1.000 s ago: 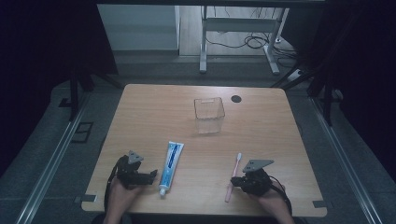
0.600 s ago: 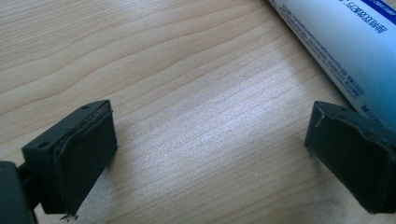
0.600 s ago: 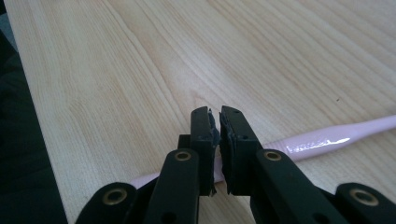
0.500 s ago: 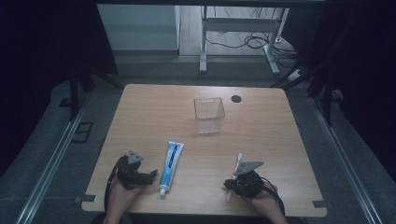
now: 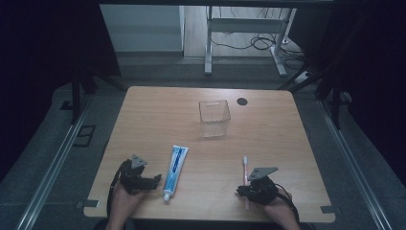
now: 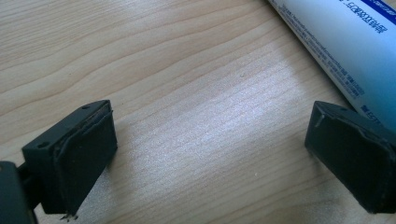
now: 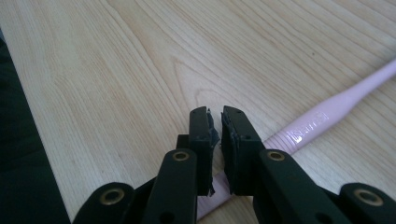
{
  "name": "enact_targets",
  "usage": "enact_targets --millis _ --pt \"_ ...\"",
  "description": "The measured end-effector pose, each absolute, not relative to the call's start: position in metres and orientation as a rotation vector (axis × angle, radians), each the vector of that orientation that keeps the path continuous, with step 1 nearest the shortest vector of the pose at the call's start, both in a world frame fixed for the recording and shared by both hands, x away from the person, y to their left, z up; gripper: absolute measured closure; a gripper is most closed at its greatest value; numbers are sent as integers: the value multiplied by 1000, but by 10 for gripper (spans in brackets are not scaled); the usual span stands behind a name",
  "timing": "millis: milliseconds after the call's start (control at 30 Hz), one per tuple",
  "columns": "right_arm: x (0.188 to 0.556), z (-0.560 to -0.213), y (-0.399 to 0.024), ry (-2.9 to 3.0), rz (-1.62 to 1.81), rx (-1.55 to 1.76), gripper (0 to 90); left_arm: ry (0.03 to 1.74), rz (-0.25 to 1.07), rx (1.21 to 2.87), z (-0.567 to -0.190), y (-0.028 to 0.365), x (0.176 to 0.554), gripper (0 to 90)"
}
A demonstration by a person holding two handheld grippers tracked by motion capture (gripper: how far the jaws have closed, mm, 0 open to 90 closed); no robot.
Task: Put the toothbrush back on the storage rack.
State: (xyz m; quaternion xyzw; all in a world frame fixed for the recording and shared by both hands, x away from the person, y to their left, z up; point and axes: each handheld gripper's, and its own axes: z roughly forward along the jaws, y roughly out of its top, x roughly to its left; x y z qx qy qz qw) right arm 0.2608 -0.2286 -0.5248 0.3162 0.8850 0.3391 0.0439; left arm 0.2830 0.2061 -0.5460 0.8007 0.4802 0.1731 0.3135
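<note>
A pink toothbrush (image 5: 245,167) lies lengthwise near the table's front right, head pointing away. My right gripper (image 5: 241,191) rests over its handle end; in the right gripper view the gripper (image 7: 215,116) is shut with only a sliver between the pads, and the toothbrush (image 7: 327,114) runs underneath the jaws, not between the pads. A white and blue toothpaste tube (image 5: 175,171) lies at the front left. My left gripper (image 5: 154,180) sits just left of it, open. In the left gripper view the gripper (image 6: 210,144) has bare wood between its jaws and the tube (image 6: 345,42) lies by the right jaw.
A clear square plastic container (image 5: 214,117) stands upright in the middle of the wooden table (image 5: 158,120). A small black round cap (image 5: 242,101) sits at the back. Dark floor and metal rails surround the table; a desk frame stands beyond.
My right gripper has shifted left, from beside the toothbrush to over its handle end. The left gripper, the tube and the container have stayed where they were.
</note>
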Motion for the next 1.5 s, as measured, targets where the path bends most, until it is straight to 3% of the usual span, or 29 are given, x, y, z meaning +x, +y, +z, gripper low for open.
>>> enact_targets --millis 1500 --pt "269 -521 -303 2589 943 1156 807 1268 458 2110 -546 206 283 23"
